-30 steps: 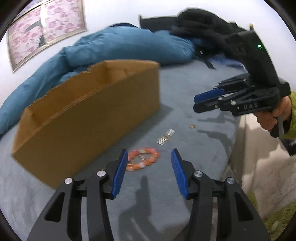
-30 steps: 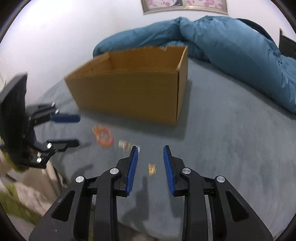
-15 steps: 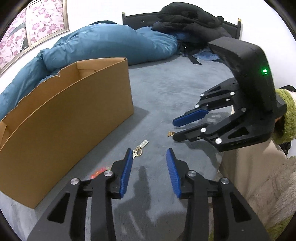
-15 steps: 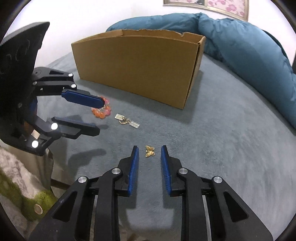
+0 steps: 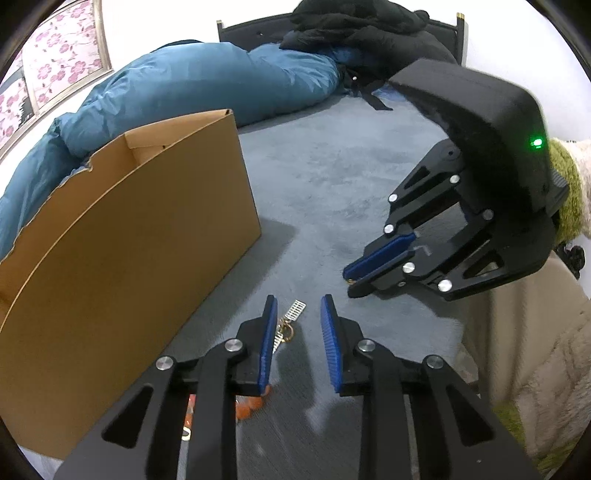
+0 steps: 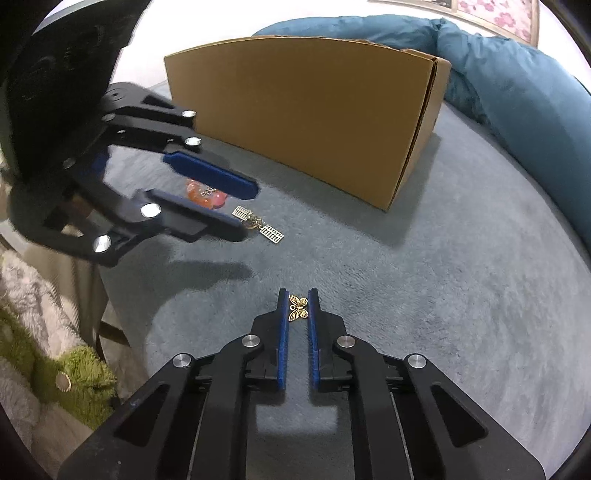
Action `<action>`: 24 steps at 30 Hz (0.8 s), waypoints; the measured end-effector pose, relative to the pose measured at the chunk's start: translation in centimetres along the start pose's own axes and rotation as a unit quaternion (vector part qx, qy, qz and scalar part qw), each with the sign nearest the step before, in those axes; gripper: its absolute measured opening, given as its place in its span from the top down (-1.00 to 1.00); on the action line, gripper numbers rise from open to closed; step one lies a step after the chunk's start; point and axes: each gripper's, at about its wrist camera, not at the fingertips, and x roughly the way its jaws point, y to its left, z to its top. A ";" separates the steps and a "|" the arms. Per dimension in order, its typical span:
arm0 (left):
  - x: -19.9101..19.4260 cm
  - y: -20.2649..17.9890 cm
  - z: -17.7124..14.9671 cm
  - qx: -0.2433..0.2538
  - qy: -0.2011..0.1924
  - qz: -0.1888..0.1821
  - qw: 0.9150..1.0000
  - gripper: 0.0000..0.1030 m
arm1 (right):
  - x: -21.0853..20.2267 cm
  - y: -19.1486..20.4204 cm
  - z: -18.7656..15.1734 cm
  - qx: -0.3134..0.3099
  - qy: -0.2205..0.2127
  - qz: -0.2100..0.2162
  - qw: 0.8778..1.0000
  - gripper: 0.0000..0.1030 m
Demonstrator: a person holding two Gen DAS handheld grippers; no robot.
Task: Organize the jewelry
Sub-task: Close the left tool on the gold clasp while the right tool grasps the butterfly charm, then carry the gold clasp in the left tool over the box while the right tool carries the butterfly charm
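Note:
On the grey bed cover lies a small gold butterfly charm [image 6: 298,308]. My right gripper [image 6: 297,293] has it between its blue pads, jaws still closing, the pads touching its wings; in the left wrist view the right gripper [image 5: 349,282] shows a gold speck at its tips. A pair of silver-and-gold earrings [image 5: 293,314] lies between the pads of my left gripper [image 5: 298,304], whose jaws are closing with a gap left on both sides. From the right wrist the left gripper [image 6: 247,210] hovers over the earrings [image 6: 258,223]. An orange bead bracelet [image 6: 205,195] lies behind them.
An open cardboard box [image 5: 129,240] stands on the bed just left of the jewelry. A blue duvet [image 5: 207,85] and black clothing [image 5: 362,26] lie at the far end. The bed's edge with a beige blanket [image 5: 535,350] runs close on the right.
Both grippers have come lower and their jaws have narrowed. The left one shifted from the bracelet to the earrings. The right one rolled and closed in on the butterfly charm.

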 end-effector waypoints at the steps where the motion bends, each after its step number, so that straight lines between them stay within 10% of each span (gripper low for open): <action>1: 0.2 0.0 0.1 0.004 0.003 -0.001 1.000 0.55 | 0.0 0.0 0.0 -0.003 0.000 0.000 1.000 0.84; 24: 3.4 -0.3 1.1 0.058 0.054 -0.014 0.997 0.87 | -1.1 0.0 -1.3 0.002 -0.009 -0.003 1.000 0.85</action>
